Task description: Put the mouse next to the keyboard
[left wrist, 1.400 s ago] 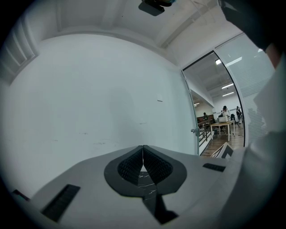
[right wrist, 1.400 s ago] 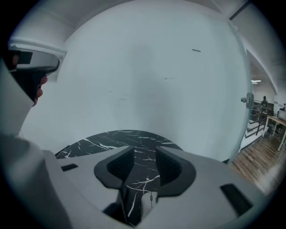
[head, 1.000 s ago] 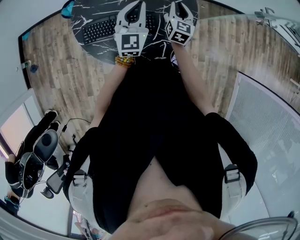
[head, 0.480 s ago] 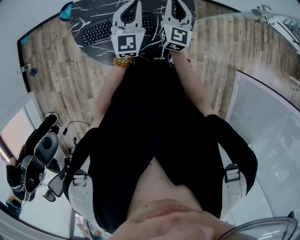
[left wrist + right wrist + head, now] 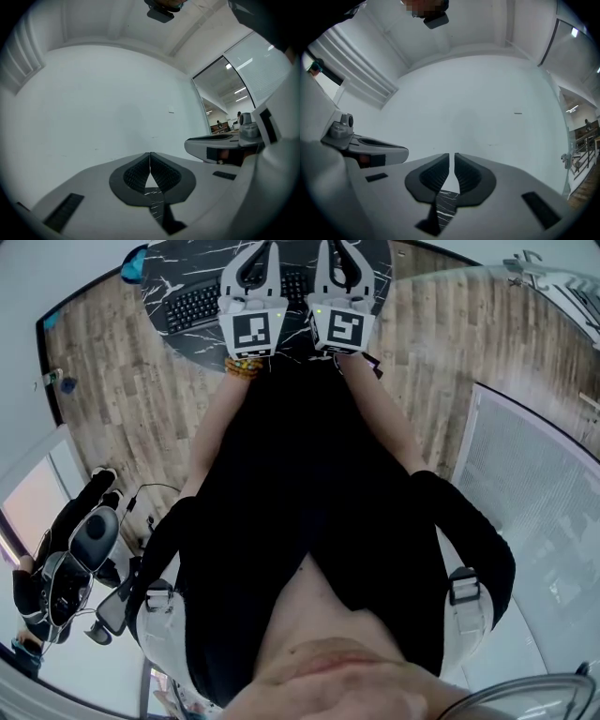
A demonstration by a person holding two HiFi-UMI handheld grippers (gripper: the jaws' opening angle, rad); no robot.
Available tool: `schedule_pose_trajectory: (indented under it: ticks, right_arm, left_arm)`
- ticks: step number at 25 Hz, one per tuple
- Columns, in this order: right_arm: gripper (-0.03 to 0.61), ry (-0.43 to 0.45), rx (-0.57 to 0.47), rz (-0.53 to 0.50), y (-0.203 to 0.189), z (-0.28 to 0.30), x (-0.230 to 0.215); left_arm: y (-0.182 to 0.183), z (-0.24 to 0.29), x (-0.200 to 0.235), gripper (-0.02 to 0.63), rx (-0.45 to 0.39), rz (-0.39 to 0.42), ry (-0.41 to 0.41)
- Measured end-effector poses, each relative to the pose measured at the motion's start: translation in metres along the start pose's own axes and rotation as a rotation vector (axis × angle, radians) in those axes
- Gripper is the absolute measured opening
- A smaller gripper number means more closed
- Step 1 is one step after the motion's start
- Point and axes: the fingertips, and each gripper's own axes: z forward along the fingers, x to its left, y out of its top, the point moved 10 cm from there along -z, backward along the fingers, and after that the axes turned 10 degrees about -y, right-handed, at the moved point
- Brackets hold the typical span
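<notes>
In the head view, the black keyboard (image 5: 192, 304) lies on the black marble table (image 5: 173, 263), its right end hidden behind my left gripper (image 5: 263, 251). No mouse shows in any view. My right gripper (image 5: 337, 249) is held beside the left one over the table. Both point level at a white wall. In the left gripper view the left gripper (image 5: 150, 154) has its pads touching, with nothing between them. In the right gripper view the right gripper (image 5: 453, 155) is shut to a thin slit and also empty.
Wooden floor (image 5: 122, 399) surrounds the round table. An office chair (image 5: 89, 531) stands at the lower left, and a teal object (image 5: 136, 259) sits at the table's left edge. A glass partition (image 5: 544, 474) runs along the right. The person's torso fills the middle of the head view.
The right gripper has swung left and now sits close beside the left one, and its jaws have drawn together. Both grippers have shifted slightly farther over the table.
</notes>
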Motion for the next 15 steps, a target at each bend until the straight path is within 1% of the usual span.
schedule_pose_trajectory:
  ticks: [2, 5, 10, 15]
  right_arm:
    - [0.049, 0.007, -0.023, 0.011, 0.003, -0.001, 0.003]
    - [0.048, 0.015, -0.045, -0.003, 0.006, -0.002, 0.005]
    - [0.048, 0.027, -0.038, -0.027, 0.001, -0.006, 0.009]
    - [0.046, 0.047, -0.020, -0.024, -0.003, -0.012, 0.015]
  left_arm:
    - [0.001, -0.001, 0.000, 0.014, 0.002, 0.009, 0.002]
    - [0.002, -0.003, -0.001, 0.014, -0.004, 0.012, -0.002]
    - [0.002, -0.008, -0.001, 0.014, 0.002, 0.024, 0.008]
    - [-0.001, -0.009, 0.003, 0.014, 0.025, 0.033, 0.035]
